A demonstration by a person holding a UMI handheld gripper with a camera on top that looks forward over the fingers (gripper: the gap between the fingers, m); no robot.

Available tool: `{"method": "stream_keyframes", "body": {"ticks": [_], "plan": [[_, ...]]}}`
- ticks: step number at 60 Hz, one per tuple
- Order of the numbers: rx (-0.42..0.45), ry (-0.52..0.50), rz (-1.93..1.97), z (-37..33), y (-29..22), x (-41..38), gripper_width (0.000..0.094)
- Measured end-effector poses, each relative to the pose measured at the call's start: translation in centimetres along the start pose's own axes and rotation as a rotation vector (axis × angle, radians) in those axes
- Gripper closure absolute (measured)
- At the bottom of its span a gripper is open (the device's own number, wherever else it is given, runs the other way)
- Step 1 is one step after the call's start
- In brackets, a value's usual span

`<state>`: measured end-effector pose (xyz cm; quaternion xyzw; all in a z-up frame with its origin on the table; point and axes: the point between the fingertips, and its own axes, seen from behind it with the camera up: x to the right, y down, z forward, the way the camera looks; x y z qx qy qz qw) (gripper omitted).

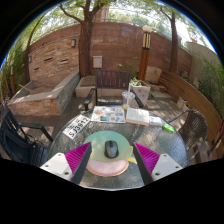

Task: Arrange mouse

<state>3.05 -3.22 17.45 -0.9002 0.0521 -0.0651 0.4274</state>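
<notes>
A dark grey computer mouse [111, 149] lies on a round mouse mat [108, 160] with green and pink parts, on a grey outdoor table [60, 148]. My gripper [111, 160] is open. Its two fingers with magenta pads [78, 157] stand wide apart at either side of the mat. The mouse sits between the fingers and a little ahead of their tips, with a clear gap at each side. Nothing is held.
Beyond the mat lie a printed sheet [107, 116], a small patterned card [77, 126] and a white box [137, 116]. A potted plant [139, 90] stands further back. Chairs, a bench [45, 102], a brick wall and tree trunks surround the table.
</notes>
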Motion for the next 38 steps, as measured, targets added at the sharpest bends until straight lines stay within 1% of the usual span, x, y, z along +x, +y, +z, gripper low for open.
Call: {"method": "stream_keyframes", "body": {"ticks": [4, 17, 26, 38], "plan": [[0.017, 0.006, -0.009, -2.7, -0.5, -0.1, 0.0084], [0.007, 0.036, -0.020, -8.8, 0.9, 0.2, 0.0083], [-0.019, 0.035, -0.002, -10.9, 2.9, 0.2, 0.0085], [-0.037, 0.029, -0.021, -10.8, 4.1, -0.1, 0.0083]]}}
